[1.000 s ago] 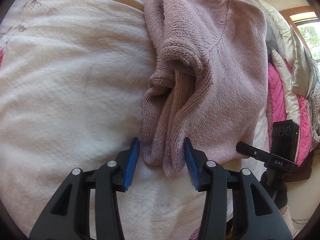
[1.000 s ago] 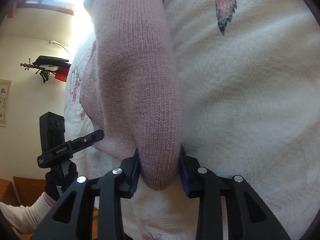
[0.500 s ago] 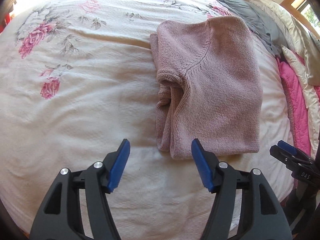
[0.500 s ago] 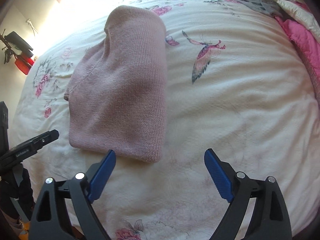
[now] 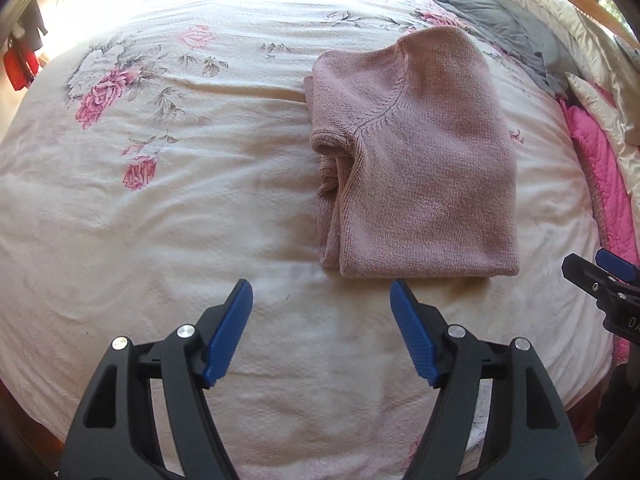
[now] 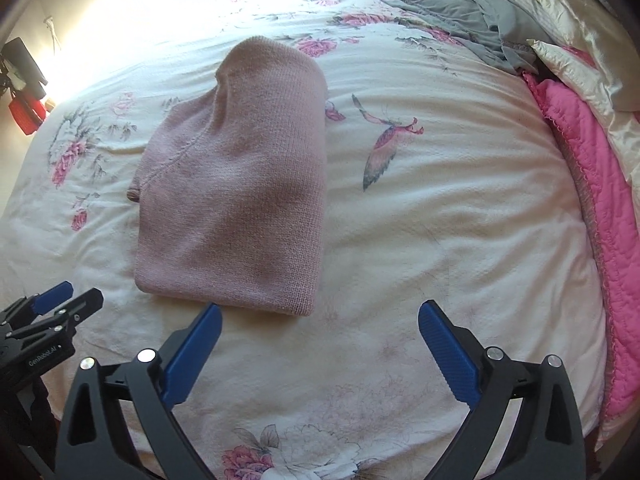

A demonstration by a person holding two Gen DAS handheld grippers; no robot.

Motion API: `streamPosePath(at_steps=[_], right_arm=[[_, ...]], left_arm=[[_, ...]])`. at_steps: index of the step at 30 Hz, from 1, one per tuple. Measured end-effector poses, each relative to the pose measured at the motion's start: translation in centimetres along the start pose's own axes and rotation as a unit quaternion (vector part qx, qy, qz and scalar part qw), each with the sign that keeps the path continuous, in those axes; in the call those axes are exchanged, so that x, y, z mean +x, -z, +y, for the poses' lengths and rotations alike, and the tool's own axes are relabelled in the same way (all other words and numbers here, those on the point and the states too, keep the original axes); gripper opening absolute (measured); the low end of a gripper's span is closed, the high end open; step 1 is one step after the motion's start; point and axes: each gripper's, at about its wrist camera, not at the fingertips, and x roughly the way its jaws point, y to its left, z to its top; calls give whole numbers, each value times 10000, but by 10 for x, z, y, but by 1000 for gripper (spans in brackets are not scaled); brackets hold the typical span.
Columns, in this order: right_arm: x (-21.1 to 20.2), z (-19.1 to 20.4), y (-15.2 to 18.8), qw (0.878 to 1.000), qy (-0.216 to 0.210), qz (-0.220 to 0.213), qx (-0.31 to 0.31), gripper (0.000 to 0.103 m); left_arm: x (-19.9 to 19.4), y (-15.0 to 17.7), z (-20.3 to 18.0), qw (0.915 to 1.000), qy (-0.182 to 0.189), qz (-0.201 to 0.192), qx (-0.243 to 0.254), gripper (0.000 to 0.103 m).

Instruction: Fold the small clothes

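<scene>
We saw a dusty-pink knitted sweater [image 5: 424, 184] lying folded into a compact rectangle on the bed [image 5: 180, 200], flat on the cream floral cover, near the bed's near edge and roughly midway along it. Its folded layers showed at the left side, with a raglan seam curving across the top.

The left gripper [image 5: 321, 298] has black plastic arms, bright blue ridged pads [image 5: 412, 338] and round silver screws [image 5: 186, 331]. The right gripper [image 6: 320, 322] looks the same. White letters mark one black side.
</scene>
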Motion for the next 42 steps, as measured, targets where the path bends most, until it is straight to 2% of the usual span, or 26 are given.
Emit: streamPosePath(at_steps=[4, 8, 14, 19, 30, 42], right_arm=[[-10, 8, 0, 9991, 357, -77, -205, 99], [-17, 10, 0, 9996, 204, -73, -163, 99], [-18, 9, 3, 9997, 248, -26, -79, 99], [-11, 10, 2, 9965, 819, 123, -116, 99], [-5, 0, -2, 9987, 473, 168, 79, 99], [-2, -1, 1, 9985, 444, 219, 214, 99]], left_arm=[[-5, 3, -1, 9999, -95, -48, 28, 72], [-9, 6, -4, 9999, -82, -49, 37, 72], [-12, 10, -11, 9999, -48, -52, 116, 72], [-7, 9, -13, 9998, -94, -33, 152, 72], [-3, 5, -17, 9998, -66, -16, 199, 73], [1, 6, -17, 9998, -58, 26, 170, 73]])
